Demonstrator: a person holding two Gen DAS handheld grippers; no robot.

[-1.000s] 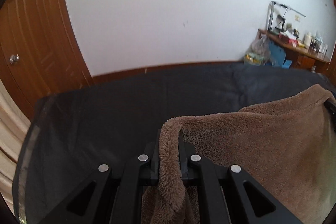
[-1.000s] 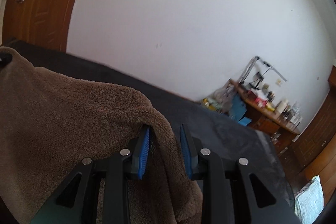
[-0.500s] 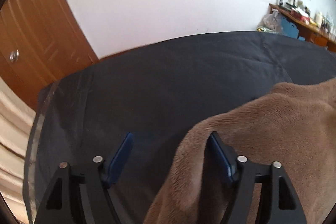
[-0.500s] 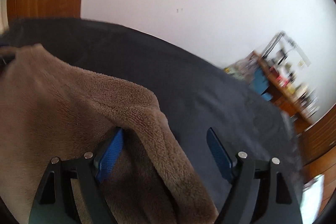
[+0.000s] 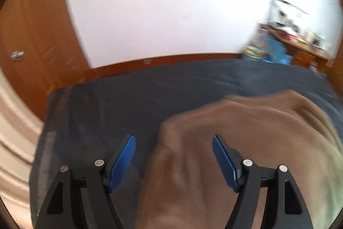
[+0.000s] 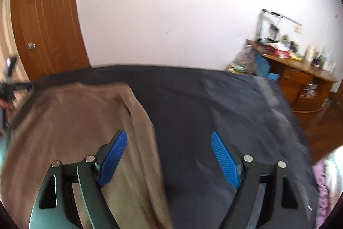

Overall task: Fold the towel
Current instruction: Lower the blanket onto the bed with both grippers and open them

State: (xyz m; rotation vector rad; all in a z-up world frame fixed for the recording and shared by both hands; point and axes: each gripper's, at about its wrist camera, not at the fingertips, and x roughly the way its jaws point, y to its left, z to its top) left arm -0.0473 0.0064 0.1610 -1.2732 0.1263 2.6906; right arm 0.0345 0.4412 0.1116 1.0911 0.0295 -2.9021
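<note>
Left gripper [image 5: 174, 157]: jaws spread wide, blue pads [image 5: 122, 162] well apart, nothing pinched. Between and below them, a blurred corner of the brown towel [image 5: 246, 132], lying loose and untouched by either pad as far as the smear of motion allows.

Right gripper [image 6: 168, 155]: jaws likewise wide apart, blue pads [image 6: 225, 159] clear of any cloth. Towel edge running down under the left-hand finger, the right-hand finger over bare dark sheet [image 6: 214, 104]. No grip on anything.

Towel itself: spread on the dark sheet of a bed, mostly flat with soft ridges, its far edge [image 6: 85, 85] lying roughly straight across. Whether one layer or two, hard to tell through the blur.

Step in hand, as a judgement: a release, with both corners let go and the grippers drawn clear of the cloth. Probably one fold laid down, more folding left.

Next move, likely: choosing a fresh pair of corners or an edge, coming down low enough to catch the fleecy pile, closing both sets of jaws firmly, then carrying the cloth over evenly so the edges meet. Thick, soft fabric, so a shallow pinch could slip.

Farther out: a white wall, a wooden door [image 6: 47, 14] at the left, a cluttered wooden desk [image 6: 300, 65] at the right. At the far left of the right view, a dark blurred shape, not identifiable.
</note>
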